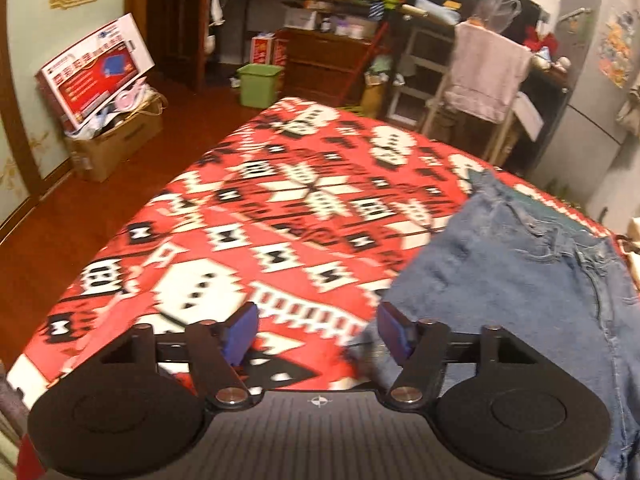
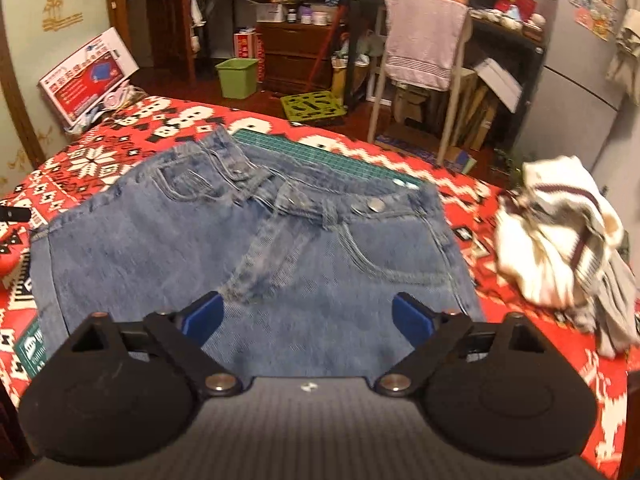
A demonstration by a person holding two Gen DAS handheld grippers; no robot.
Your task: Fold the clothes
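Count: one pair of jeans (image 2: 256, 248), one heap of cream cloth with dark stripes (image 2: 560, 240), one patterned red blanket (image 1: 248, 208) covering the table, one green mat (image 2: 320, 156) under the waistband of the jeans.

My left tongs (image 1: 318, 332) stand with fingers apart, holding nothing, above the blanket at the left edge of the jeans; the right-hand blue pad (image 1: 394, 332) sits over the denim hem. My right tongs (image 2: 308, 316) are also spread wide and empty, hovering over the lower middle of the jeans.

The jeans lie flat, front up, waistband away from me, on the blanket. The denim is mid-blue and faded. The fly is undone, with one flap folded over; a metal button (image 2: 376, 205) shows on the waistband. Pockets show on both sides.

The striped heap lies to the right of the jeans, near but apart. Beyond the table: a green bin (image 2: 237, 77), a chair with a pink towel (image 2: 424, 40), cluttered shelves. Nothing lies on the jeans.
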